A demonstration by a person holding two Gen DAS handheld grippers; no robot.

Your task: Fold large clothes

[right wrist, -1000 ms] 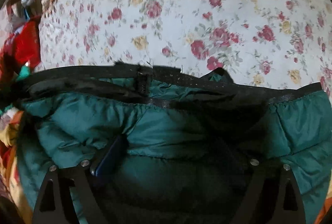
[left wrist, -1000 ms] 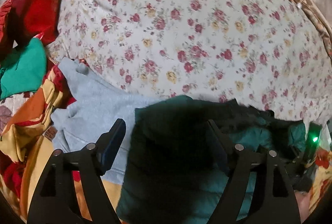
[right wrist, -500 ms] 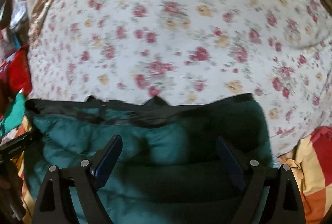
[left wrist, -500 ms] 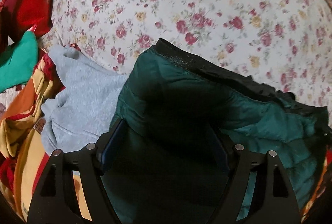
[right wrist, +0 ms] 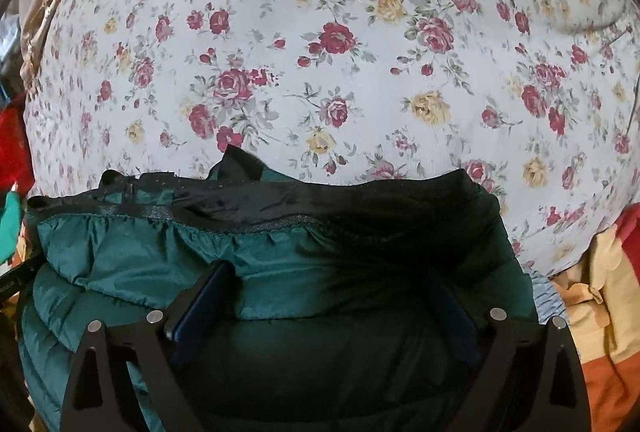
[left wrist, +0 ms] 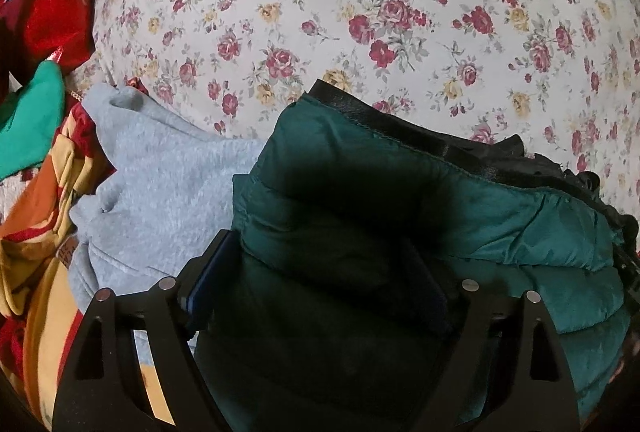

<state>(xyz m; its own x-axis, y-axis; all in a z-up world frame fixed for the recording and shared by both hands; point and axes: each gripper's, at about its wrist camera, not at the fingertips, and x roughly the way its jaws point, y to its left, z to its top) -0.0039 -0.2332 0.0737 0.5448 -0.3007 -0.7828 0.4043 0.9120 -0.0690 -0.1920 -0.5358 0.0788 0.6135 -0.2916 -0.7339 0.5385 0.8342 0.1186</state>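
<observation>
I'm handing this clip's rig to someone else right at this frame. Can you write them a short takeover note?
Left gripper: open, fingers wide around the green puffer jacket, not clamped.
Right gripper: open, straddling the same jacket.
The jacket lies bunched on the near edge of the floral bedsheet, black lining along its far edge. A grey sweatshirt lies to its left, beside other piled clothes.
Done: the jacket looks folded over once, roughly.
Left: tidy or finish that fold, then the sweatshirt.

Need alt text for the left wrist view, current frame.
The left gripper straddles a bulky fold of a dark green quilted puffer jacket with black trim, fingers spread wide. A light grey fleece garment lies to its left, on a white bedsheet printed with red and yellow roses.
</observation>
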